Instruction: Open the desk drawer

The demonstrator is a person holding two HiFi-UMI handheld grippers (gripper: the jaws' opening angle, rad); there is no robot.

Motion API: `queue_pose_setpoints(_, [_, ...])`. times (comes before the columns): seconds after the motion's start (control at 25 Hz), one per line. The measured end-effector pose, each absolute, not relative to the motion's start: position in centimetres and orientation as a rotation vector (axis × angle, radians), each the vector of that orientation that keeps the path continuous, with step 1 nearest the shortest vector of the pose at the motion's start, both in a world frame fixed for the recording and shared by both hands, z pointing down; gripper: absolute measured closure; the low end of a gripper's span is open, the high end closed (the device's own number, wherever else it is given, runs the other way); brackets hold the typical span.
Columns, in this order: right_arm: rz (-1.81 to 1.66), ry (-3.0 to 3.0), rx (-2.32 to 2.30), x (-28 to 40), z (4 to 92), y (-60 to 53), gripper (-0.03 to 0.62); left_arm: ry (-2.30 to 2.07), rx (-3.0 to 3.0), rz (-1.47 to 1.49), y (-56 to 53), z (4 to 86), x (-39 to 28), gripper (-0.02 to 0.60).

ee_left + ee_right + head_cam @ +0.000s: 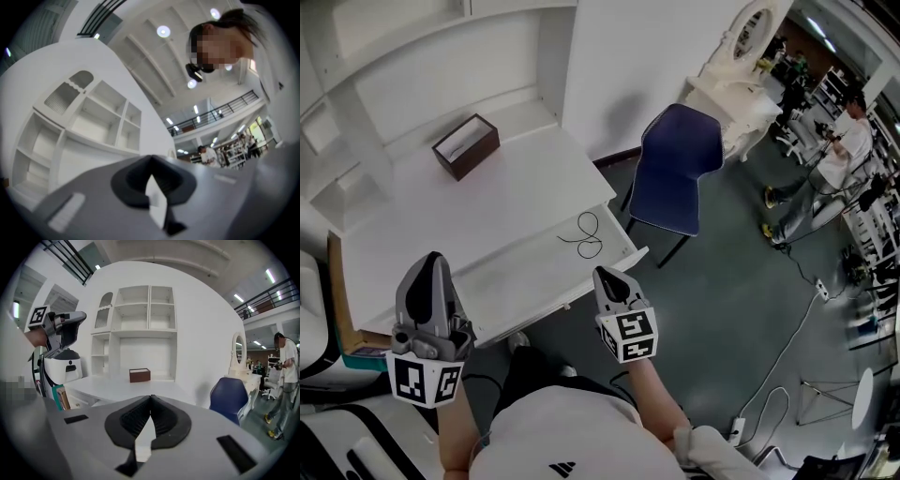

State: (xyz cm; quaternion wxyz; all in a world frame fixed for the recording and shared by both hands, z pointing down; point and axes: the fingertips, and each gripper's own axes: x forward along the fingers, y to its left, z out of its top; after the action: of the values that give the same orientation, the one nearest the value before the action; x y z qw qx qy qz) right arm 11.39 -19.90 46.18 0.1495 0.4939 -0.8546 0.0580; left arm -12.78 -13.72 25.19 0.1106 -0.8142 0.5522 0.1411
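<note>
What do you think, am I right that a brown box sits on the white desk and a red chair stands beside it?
Not quite. The chair is dark blue, not red; the head view shows it. The brown box does sit on the white desk, with the chair beside it.

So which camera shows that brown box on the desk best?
The head view: the brown box appears large, from above. The right gripper view shows it small, side-on; the left gripper view misses it.
</note>
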Motion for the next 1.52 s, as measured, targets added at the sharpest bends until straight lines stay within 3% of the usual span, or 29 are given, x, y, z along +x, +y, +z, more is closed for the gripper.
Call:
queue_pose_setpoints(0.96, [-0.143,-2.652,1.624,13.9,30.6,-16.6,0.606,1.590,-2.387,0.436,-11.9,24.1,-11.0,0.575])
queue_pose_setpoints(1.52, [-0.259,-2.664,1.671,15.1,27.5,-14.2,0.606,1.612,-2.387,0.438,-10.9,24.4,-10.3,0.575])
